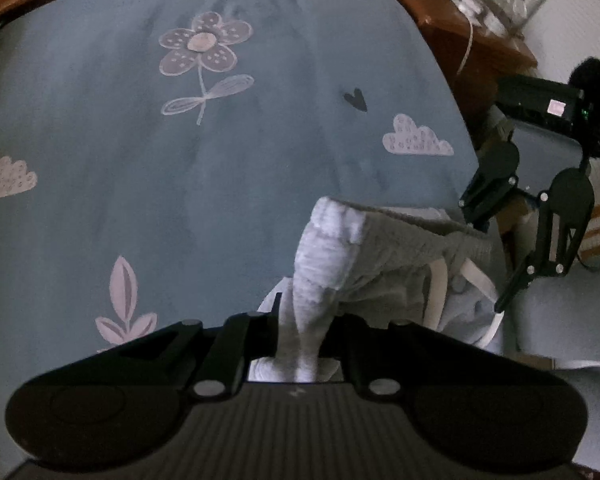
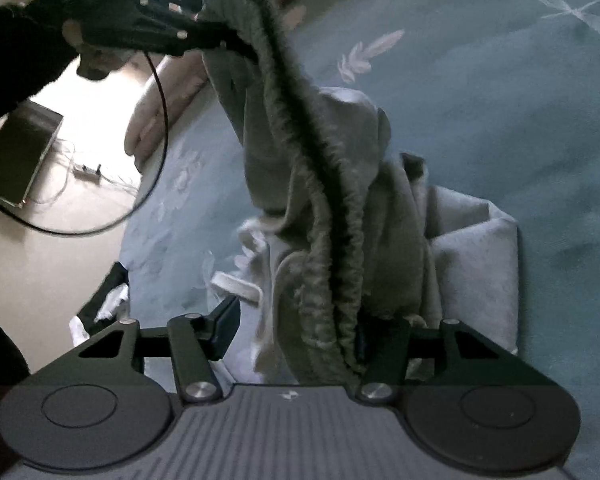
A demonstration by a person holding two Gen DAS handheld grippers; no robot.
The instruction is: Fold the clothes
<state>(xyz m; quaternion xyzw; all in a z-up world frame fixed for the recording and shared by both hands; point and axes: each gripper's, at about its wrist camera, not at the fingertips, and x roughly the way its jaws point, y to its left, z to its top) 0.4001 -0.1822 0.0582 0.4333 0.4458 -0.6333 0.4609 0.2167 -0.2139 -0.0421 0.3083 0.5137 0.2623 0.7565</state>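
Spread flat: a blue-grey bed sheet point(image 1: 140, 200), soft and faintly streaked, printed with a pale dotted flower point(image 1: 202, 46), clouds and leaves. At the bed's near right edge, a crumpled grey garment point(image 1: 340, 256) of fuzzy knit, its ribbed elastic waistband point(image 2: 320, 184) gathered into a thick ridged rope, with white flat drawstrings point(image 1: 476, 276) dangling. Pinched tight in the left hand-held gripper point(image 1: 300, 340), matte black plastic with round pivots: one raised fold of that cloth, lifted off the bed. Farther right, a brown wooden nightstand point(image 1: 480, 40) cluttered with blurred small items. At the far right, the right hand-held gripper point(image 2: 296, 332), jaws partly apart around the waistband, right finger against the cloth, left finger point(image 2: 220, 330) clear of it; no firm grip seen. Below the lifted waistband, the rest of the garment slumped in loose folds on the sheet.
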